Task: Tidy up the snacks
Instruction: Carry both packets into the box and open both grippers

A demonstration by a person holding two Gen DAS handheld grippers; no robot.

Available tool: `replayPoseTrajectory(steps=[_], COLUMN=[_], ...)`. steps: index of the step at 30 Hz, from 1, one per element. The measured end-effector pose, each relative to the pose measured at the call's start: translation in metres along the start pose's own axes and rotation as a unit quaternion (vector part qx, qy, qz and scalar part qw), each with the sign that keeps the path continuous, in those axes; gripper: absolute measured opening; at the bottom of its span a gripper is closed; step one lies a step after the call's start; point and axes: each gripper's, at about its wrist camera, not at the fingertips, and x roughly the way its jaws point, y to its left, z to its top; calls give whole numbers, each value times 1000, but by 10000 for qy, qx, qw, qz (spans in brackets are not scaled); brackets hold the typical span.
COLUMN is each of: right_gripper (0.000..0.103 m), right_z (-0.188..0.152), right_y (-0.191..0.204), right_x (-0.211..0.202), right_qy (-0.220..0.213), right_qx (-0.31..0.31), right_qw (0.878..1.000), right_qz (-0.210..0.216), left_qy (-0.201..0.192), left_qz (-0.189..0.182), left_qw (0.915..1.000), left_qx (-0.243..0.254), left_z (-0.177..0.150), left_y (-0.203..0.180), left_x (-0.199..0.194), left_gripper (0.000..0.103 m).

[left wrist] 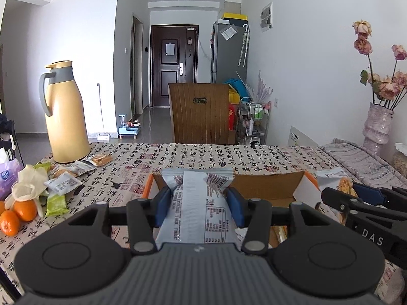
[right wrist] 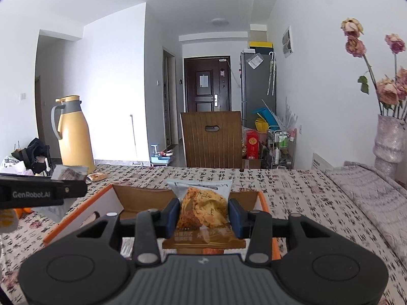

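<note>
- Table covered by a cloth printed with black characters [left wrist: 229, 157]: an open cardboard box with orange-edged flaps [right wrist: 142, 198] is seen standing on it.
- Left gripper [left wrist: 198, 203]: clamped on a grey-white printed snack packet [left wrist: 195, 203], held over the box's near edge.
- Right gripper [right wrist: 203, 216]: closed on a clear-fronted packet of golden-brown pastry [right wrist: 203, 206], above the box.
- Loose snack packets [left wrist: 63, 178]: noted beside a tall yellow thermos jug [left wrist: 64, 117].

**Table and what lies on it**

I see a table [left wrist: 203, 155] under a script-printed cloth; on it a yellow jug [left wrist: 64, 117], loose snack packets [left wrist: 63, 178], oranges [left wrist: 15, 216], an open cardboard box [left wrist: 267, 185], a vase [left wrist: 376, 127].
</note>
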Motion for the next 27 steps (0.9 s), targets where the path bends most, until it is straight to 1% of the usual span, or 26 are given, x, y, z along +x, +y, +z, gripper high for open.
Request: replayPoseTrajectory(steps=[4, 10, 15, 20, 21, 23, 24, 25, 26, 27], right_gripper=[41, 41, 41, 41, 42, 43, 43, 50, 56, 69], right_z=[0, -17, -27, -33, -34, -35, -35, -34, -34, -34], right_y=[0, -8, -9, -9, -10, -11, -11, -11, -11, -11], right_x=[22, 52, 61, 70, 71, 70, 69, 68, 67, 65], right_qy=[122, 542, 779, 1004, 1031, 1048, 1034, 1028, 1014, 980], right_qx=[31, 162, 187, 211, 217, 224, 228, 232, 234, 237], right_qw=[9999, 9984, 9967, 9947, 9944, 9942, 9943, 9944, 9945, 9948], right_qz=[30, 71, 106, 114, 97, 107, 105, 116, 119, 107], left_qy=[114, 429, 669, 747, 764, 753, 721, 663, 599, 546], left_qz=[48, 93, 45, 17, 25, 10, 40, 83, 103, 98], left_qw=[9999, 9990, 9977, 9972, 9971, 9971, 9973, 9977, 9981, 9984], left_qx=[-24, -43, -17, -57, -60, -84, -96, -101, -105, -119], left_z=[1, -11, -22, -28, -29, -29, -29, -28, -28, -27], left_y=[0, 4, 5, 8, 9, 9, 10, 10, 10, 11], left_x=[21, 49, 64, 68, 68, 67, 65, 64, 62, 59], left_gripper=[50, 50, 50, 50, 52, 58, 69, 79, 82, 87])
